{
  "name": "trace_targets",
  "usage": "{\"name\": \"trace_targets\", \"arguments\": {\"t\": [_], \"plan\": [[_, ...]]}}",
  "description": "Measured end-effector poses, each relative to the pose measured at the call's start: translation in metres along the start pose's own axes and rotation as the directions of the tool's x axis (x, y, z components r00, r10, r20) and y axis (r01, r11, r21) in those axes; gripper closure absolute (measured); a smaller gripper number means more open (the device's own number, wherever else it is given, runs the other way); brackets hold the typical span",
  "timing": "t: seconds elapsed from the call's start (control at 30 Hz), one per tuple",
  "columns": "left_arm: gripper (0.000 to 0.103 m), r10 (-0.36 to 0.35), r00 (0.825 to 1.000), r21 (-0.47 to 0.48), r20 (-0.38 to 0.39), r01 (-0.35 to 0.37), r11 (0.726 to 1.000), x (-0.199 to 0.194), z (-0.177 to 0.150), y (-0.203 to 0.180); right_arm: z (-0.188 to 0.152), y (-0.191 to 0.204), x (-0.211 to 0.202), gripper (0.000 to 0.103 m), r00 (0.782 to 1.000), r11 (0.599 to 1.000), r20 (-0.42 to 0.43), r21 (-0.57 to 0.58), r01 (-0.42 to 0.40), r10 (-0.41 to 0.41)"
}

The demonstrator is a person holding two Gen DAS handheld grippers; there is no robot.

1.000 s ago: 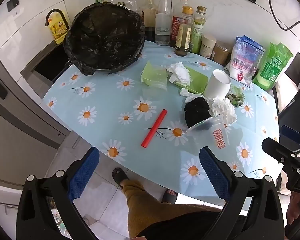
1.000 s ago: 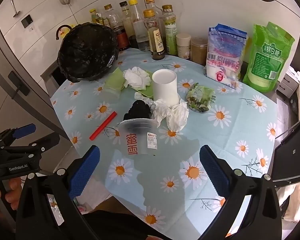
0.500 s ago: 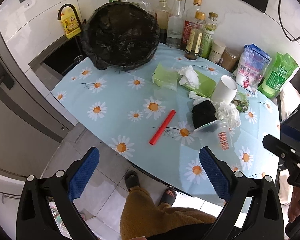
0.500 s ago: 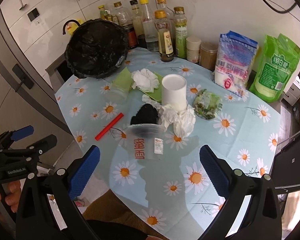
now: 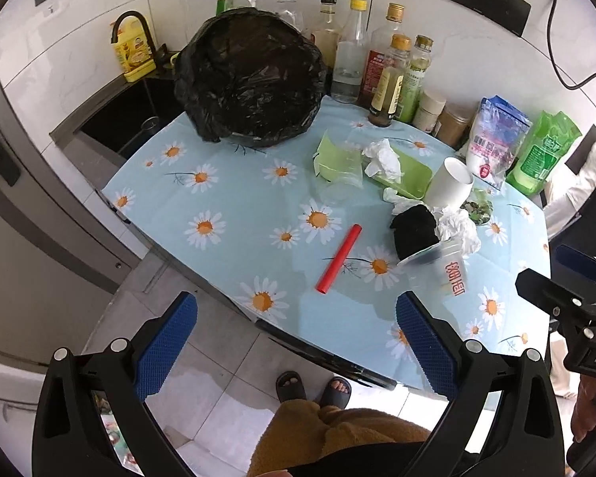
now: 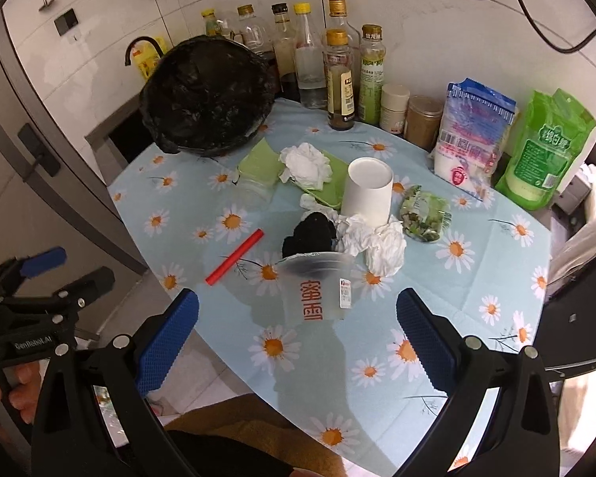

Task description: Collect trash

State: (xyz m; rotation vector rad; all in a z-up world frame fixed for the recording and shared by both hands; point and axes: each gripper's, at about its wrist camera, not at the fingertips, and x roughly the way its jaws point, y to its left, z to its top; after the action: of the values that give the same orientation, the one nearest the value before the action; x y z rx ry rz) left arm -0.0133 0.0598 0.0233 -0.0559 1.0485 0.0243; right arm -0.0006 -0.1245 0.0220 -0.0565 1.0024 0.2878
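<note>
Trash lies scattered over the daisy tablecloth (image 5: 234, 198), and none of it is in my grip yet. I hold both tools above the near edge of the table: my left gripper (image 5: 296, 344) with its blue pads spread wide and empty, my right gripper (image 6: 298, 342) spread just the same, nothing between the fingers.

The bin lined with a black bag (image 5: 250, 75) stands at the far left of the table, just in front of the bottles (image 5: 389, 75), its mouth tilted toward me. Nearest my right gripper a clear plastic cup (image 6: 318, 286) with red lettering lies on its side. Touching its mouth is a black wad (image 6: 310, 234), and beside that crumpled white tissues (image 6: 377, 242) and an upturned white paper cup (image 6: 367, 190). A red straw (image 5: 339, 258) lies apart from the pile, closer to my left gripper. Another tissue (image 6: 306, 161) sits on a green tray (image 5: 409, 173), and a small food wrapper (image 6: 425, 214) lies to the right of the white cup.

I judge this to be the very start: choosing a first piece. The next move calls for lowering one gripper, most likely the right onto the clear cup, closing gently so the thin plastic does not buckle and slip, then carrying it to the bag.
</note>
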Motion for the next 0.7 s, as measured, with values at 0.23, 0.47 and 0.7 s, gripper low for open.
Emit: {"name": "trace_targets", "arguments": {"t": [0.23, 0.47, 0.7], "plan": [[0.006, -0.011, 1.000, 0.028, 0.005, 0.011, 1.000, 0.000, 0.006, 0.006, 0.000, 0.001, 0.002, 0.004, 1.000, 0.999, -0.011, 0.031, 0.014, -0.013], [0.006, 0.005, 1.000, -0.002, 0.007, -0.005, 1.000, 0.003, 0.007, 0.002, 0.007, -0.007, 0.001, 0.004, 1.000, 1.000, 0.003, 0.001, -0.007, 0.007], [0.006, 0.042, 0.999, -0.024, 0.005, -0.041, 0.999, 0.010, 0.002, -0.016, 0.014, -0.026, 0.008, 0.004, 0.999, 0.998, 0.014, -0.041, -0.038, 0.039]]}}
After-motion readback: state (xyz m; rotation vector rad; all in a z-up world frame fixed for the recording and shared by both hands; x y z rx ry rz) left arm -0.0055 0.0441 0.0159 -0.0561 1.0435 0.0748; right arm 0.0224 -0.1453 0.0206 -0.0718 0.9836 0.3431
